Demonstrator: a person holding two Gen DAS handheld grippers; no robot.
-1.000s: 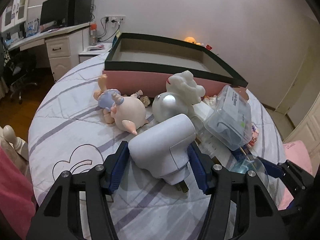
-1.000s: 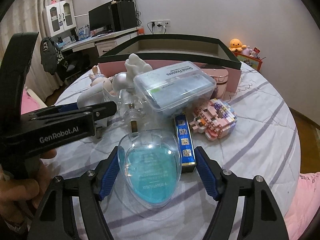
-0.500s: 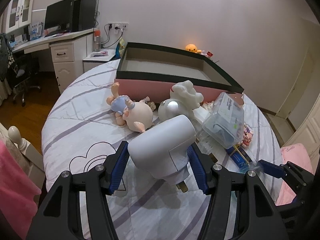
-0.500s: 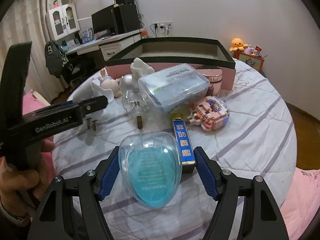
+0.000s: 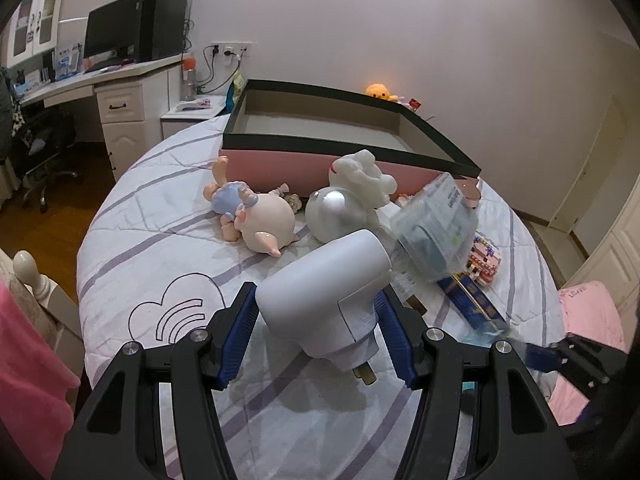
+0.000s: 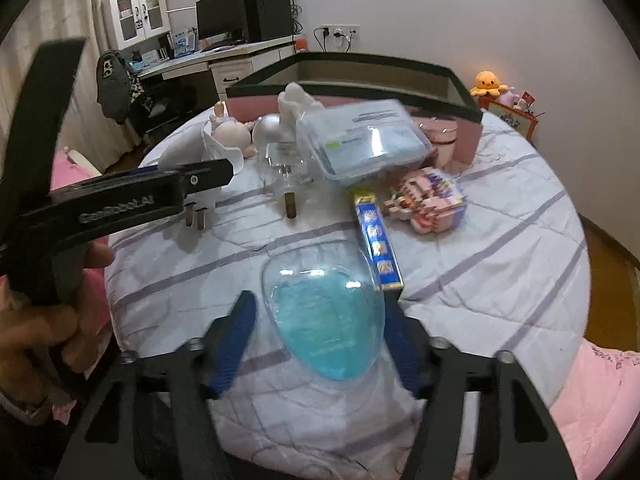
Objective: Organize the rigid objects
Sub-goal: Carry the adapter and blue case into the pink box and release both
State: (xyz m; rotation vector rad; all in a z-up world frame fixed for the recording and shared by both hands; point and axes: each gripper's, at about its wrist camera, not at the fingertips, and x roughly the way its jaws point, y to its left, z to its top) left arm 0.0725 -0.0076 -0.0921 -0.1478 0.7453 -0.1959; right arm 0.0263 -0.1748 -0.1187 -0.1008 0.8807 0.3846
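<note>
On the left, the left gripper (image 5: 318, 338) is clenched on a white plug adapter (image 5: 325, 298), blue pads pressed to both its sides, its metal prongs pointing down and toward the camera above the striped bedspread (image 5: 160, 248). Beyond it, a pig figurine (image 5: 256, 218) lies on its side, with a silver-and-white figurine (image 5: 348, 196) to its right. Behind both stands the open pink box (image 5: 340, 164) with a dark rim, at the far side of the bed. Right of the figurines a clear plastic container (image 6: 362, 140) is tilted among the pile, near a pink block model (image 6: 426, 200). A blue rectangular box (image 6: 378, 246) lies between them and the near edge. Nearest on the right, the right gripper (image 6: 320, 344) holds a clear egg-shaped case (image 6: 324, 308) with a blue inside; its right pad touches the case, while a small gap shows at the left pad, so I cannot tell how firm the grasp is
</note>
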